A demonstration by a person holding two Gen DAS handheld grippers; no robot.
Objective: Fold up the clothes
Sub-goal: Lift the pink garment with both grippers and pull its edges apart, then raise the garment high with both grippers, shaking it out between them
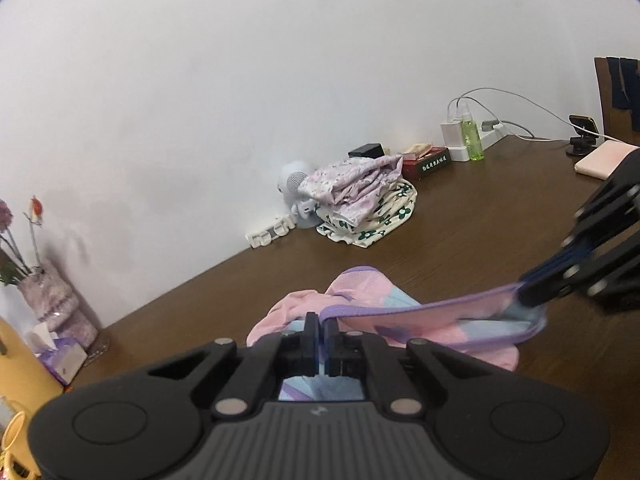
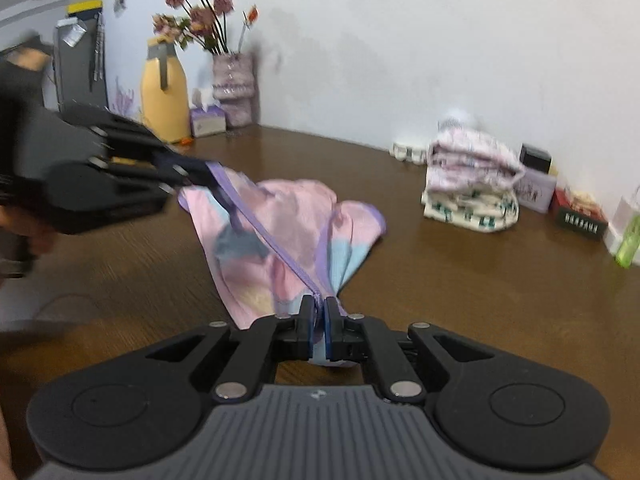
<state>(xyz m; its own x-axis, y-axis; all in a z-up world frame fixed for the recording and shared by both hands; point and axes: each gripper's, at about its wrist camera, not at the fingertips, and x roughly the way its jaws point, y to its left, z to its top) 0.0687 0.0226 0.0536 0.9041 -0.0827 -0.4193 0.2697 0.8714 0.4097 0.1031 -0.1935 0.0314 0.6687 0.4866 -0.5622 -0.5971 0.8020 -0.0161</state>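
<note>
Your pink garment, with pale blue patches and a purple hem, lies bunched near the front of the brown table, its purple edge pulled taut between your two grippers. The left gripper has its jaws closed tight on that hem at one end; the right gripper is clamped on the hem at the other end, with pale blue fabric showing under its pads.

Far right, by the wall, sits a stack of folded clothes: a lilac floral piece on top of a cream one with dark green flowers. The red-and-black box beyond it carries a line of light characters, too small to read.

Bare tabletop stretches between the garment and the stack. At the far left stand a vase of flowers, a tissue box and a yellow jug.
</note>
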